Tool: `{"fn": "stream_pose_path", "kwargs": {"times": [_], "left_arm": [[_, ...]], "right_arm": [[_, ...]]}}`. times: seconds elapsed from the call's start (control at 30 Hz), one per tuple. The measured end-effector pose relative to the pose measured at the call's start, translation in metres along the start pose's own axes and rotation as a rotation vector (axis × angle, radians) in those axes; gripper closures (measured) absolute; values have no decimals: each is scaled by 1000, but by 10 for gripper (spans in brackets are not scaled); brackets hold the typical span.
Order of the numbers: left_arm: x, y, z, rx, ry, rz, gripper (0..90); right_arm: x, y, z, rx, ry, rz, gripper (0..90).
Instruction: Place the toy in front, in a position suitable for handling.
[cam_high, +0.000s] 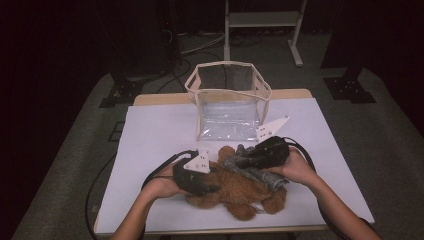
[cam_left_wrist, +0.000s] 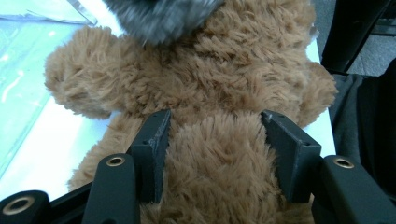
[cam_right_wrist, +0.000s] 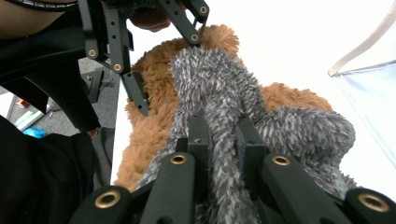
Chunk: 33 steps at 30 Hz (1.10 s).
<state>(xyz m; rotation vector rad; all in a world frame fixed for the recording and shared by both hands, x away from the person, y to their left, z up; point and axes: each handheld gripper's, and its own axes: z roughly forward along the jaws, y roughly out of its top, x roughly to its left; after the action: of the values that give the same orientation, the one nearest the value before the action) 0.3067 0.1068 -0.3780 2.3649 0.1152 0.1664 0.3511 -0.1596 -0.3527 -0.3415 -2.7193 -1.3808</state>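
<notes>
In the high view, a brown bear (cam_high: 235, 192) is lying on the white table (cam_high: 150, 135), near its front edge. A grey scarf (cam_high: 250, 167) is draped across the bear's upper part. The left gripper (cam_high: 216, 181) is coming in from the left and resting against the bear's side, with the person's left hand (cam_high: 162, 187) behind it. The right gripper (cam_high: 239, 162) is reaching in from the right over the scarf, with the right hand (cam_high: 295, 167) wrapped round its body. Farther back on the table, a clear bag (cam_high: 230, 107) with a pale trim is standing open, apart from the bear.

In the left gripper view, the left gripper (cam_left_wrist: 215, 133) is straddling the bear (cam_left_wrist: 210, 93). Its jaws are sitting partway apart, and both pads are sinking into the brown fur between them, so the jaws are clamping the bear. A fringe of the scarf (cam_left_wrist: 163, 16) is hanging in at the top, touching the bear.

In the right gripper view, the right gripper (cam_right_wrist: 220, 133) is pinching a strand of the scarf (cam_right_wrist: 219, 93), its jaws pressed close on the grey fuzz. The scarf is running up over the bear (cam_right_wrist: 159, 102), and the left gripper (cam_right_wrist: 163, 63) is showing above, its jaws at either side of the bear. The edge of the bag (cam_right_wrist: 369, 60) is showing at the right.
</notes>
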Motion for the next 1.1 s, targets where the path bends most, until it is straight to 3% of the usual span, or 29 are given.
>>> {"fn": "stream_pose_path", "kwargs": {"times": [0.1,0.27,0.37,0.43,0.5,0.6,0.8,0.93,1.1], "left_arm": [[-1,-2,0,-9,1,-12,449],[-2,-1,-1,0,-3,-3,449],[-2,7,-3,20,8,28,432],[1,14,-5,-5,12,11,396],[2,19,-2,-20,-6,10,394],[1,19,10,43,-26,26,432],[2,10,8,46,-28,-13,480],[1,10,6,52,-27,-14,480],[0,7,2,52,-21,-28,480]], "right_arm": [[-4,-6,-4,-16,-7,19,791],[-9,-32,-28,-30,-47,72,790],[-8,-46,-40,-25,-64,106,790],[-7,-51,-43,-29,-72,117,791],[-6,-50,-42,-37,-64,119,791],[-5,-40,-34,-45,-48,97,791],[-8,-34,-28,-50,-34,84,791],[-12,-49,-42,-53,-77,119,790],[-12,-65,-70,-102,-141,152,789]]}}
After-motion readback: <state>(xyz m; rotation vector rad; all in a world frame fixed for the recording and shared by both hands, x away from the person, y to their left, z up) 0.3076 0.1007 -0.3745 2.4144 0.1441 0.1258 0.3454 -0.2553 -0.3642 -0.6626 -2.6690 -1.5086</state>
